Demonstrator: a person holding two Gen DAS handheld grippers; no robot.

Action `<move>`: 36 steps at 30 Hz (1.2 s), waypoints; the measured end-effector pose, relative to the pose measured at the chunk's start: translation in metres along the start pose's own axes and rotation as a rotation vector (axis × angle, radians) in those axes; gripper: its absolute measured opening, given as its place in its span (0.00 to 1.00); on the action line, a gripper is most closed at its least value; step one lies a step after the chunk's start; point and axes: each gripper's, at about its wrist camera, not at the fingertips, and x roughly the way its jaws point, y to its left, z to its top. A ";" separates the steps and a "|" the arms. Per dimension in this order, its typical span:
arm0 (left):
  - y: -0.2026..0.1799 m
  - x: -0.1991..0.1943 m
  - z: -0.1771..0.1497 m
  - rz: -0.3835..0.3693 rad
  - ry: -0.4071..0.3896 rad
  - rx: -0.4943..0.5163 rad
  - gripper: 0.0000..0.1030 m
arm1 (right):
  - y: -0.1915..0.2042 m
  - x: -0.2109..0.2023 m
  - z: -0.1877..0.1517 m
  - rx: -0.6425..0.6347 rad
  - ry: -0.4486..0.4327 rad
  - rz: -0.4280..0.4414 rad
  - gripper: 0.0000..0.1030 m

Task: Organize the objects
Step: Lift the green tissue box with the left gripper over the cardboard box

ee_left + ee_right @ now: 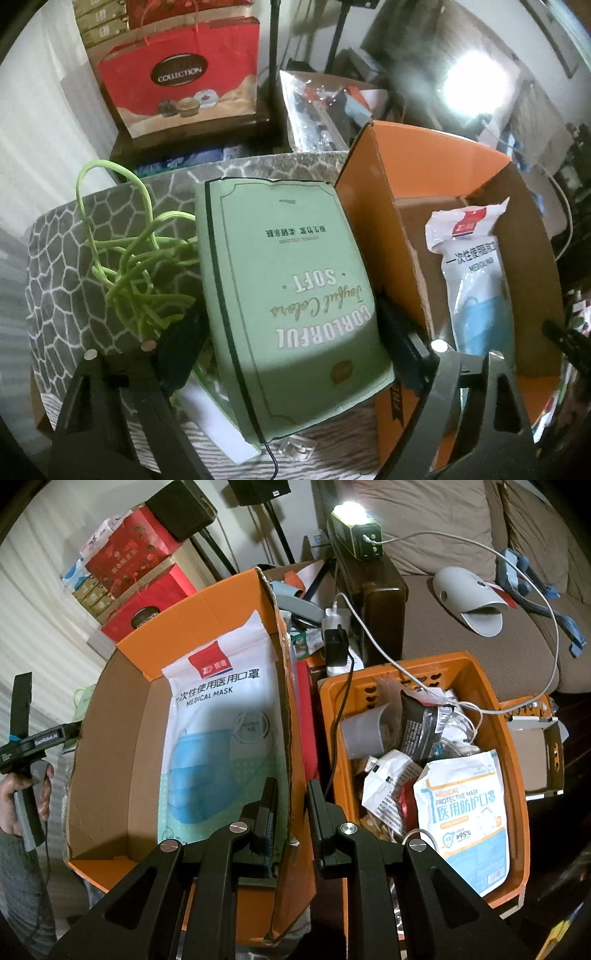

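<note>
Straddling the green tissue box (291, 295), the left claw (284, 332) stands apart; the right claw (291, 805) clamps the orange carton wall (286, 716).

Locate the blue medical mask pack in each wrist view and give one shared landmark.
Left wrist: medical mask pack at right, lying inside the orange cardboard box.
Right wrist: same pack left of centre, filling the box floor.
Shared landmark: the box's upright orange flap.

Dim fisheye views, lamp (349, 509) glare, blurred curved edges
</note>
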 end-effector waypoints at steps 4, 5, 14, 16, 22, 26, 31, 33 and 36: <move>0.011 -0.006 -0.001 -0.047 -0.017 -0.051 0.77 | -0.001 0.000 0.000 0.001 0.000 0.000 0.16; 0.013 -0.008 -0.001 -0.058 -0.024 -0.061 0.76 | -0.001 0.000 0.000 0.001 0.000 0.000 0.16; 0.028 -0.030 -0.005 -0.114 -0.072 -0.105 0.71 | 0.000 0.000 0.000 0.001 0.001 0.000 0.16; 0.031 -0.041 -0.004 -0.125 -0.091 -0.113 0.70 | 0.000 0.000 0.000 0.000 -0.001 -0.001 0.16; 0.040 -0.076 0.000 -0.181 -0.156 -0.137 0.69 | -0.001 0.000 0.000 -0.001 -0.001 -0.001 0.16; 0.042 -0.099 0.004 -0.215 -0.196 -0.148 0.69 | -0.001 0.000 0.000 0.000 -0.001 -0.001 0.16; 0.028 -0.120 0.008 -0.277 -0.224 -0.136 0.69 | -0.001 0.000 0.000 -0.001 -0.001 -0.001 0.16; 0.018 -0.122 0.011 -0.304 -0.219 -0.120 0.69 | -0.001 0.000 0.000 -0.001 -0.001 -0.001 0.16; -0.003 -0.118 0.014 -0.330 -0.203 -0.101 0.69 | -0.001 0.000 0.000 -0.002 -0.001 -0.002 0.16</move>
